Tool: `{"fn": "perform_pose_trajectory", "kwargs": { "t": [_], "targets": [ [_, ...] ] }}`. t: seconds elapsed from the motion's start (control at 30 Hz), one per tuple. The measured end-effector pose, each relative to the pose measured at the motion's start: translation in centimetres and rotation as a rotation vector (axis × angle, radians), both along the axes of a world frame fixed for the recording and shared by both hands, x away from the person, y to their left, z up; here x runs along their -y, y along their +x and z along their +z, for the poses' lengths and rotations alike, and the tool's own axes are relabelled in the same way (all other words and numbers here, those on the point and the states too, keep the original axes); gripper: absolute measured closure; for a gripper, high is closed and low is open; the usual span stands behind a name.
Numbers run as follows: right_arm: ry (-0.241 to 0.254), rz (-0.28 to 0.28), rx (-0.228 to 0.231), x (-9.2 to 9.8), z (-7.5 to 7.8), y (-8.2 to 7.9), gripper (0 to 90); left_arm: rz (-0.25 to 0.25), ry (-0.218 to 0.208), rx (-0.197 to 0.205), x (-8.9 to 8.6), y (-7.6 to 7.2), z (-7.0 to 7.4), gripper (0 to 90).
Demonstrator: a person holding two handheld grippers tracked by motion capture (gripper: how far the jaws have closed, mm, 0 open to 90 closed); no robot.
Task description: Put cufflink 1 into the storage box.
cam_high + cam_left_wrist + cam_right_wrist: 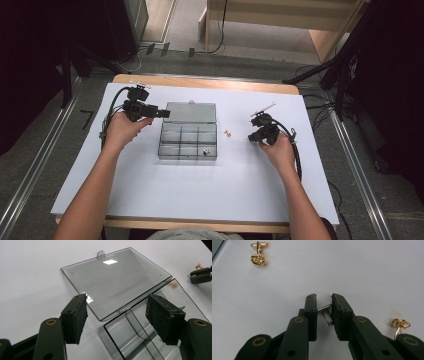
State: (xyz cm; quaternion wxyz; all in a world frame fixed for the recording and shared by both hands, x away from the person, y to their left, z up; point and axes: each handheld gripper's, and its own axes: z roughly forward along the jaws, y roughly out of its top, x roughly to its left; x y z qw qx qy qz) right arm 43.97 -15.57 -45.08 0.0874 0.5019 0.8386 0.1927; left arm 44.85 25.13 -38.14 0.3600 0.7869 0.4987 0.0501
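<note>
- The clear plastic box sits near the middle of the white sheet on the table, with its lid swung fully open and lying flat on the far side of the compartments.
- The box is split into small compartments; a small metal piece lies in the one at the near right corner.
- The left gripper is held just left of the box, beside the far left corner where the lid joins it. In the left gripper view its jaws stand wide apart with nothing between the pads, and the lid and the box's corner show in the gap beyond them.
- The right gripper rests on the sheet well to the right of the box, in the person's right hand.
- In the right gripper view its jaws are nearly together, and a small silver cufflink sits between the pads, its bar touching both inner faces, so the gripper is clamped on it.
- A gold knot cufflink lies on the sheet between the right gripper and the box; it shows as a small gold speck just right of the box in the high view.
- Another gold knot cufflink lies close against the right gripper's side, away from the box.
</note>
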Motion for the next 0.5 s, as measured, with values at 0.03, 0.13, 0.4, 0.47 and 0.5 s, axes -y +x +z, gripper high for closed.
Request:
{"fn": "perform_pose_trajectory", "kwargs": {
  "t": [0.03, 0.13, 0.4, 0.47, 0.5],
  "targets": [
    [0.006, -0.009, -0.007, 0.0, 0.0, 0.0, 76.7, 0.0, 0.0, 0.001, 0.0, 0.0, 0.0, 34.7],
    [0.033, -0.016, -0.012, 0.0, 0.2, 0.1, 76.7, 0.002, -0.003, 0.001, 0.0, 0.0, 0.0, 34.8],
    [0.09, 0.01, 0.005, -0.7, 1.9, -0.4, 76.7, -0.002, 0.0, 0.001, 0.0, -0.1, 0.1, 34.8],
    [0.102, 0.02, 0.01, -1.0, 2.2, -0.6, 76.7, -0.001, -0.003, 0.002, 0.0, -0.1, 0.1, 34.8],
    [0.109, 0.025, 0.01, -1.1, 2.3, -0.6, 76.7, -0.001, -0.003, 0.002, 0.0, -0.1, 0.1, 34.8]
  ]
}}
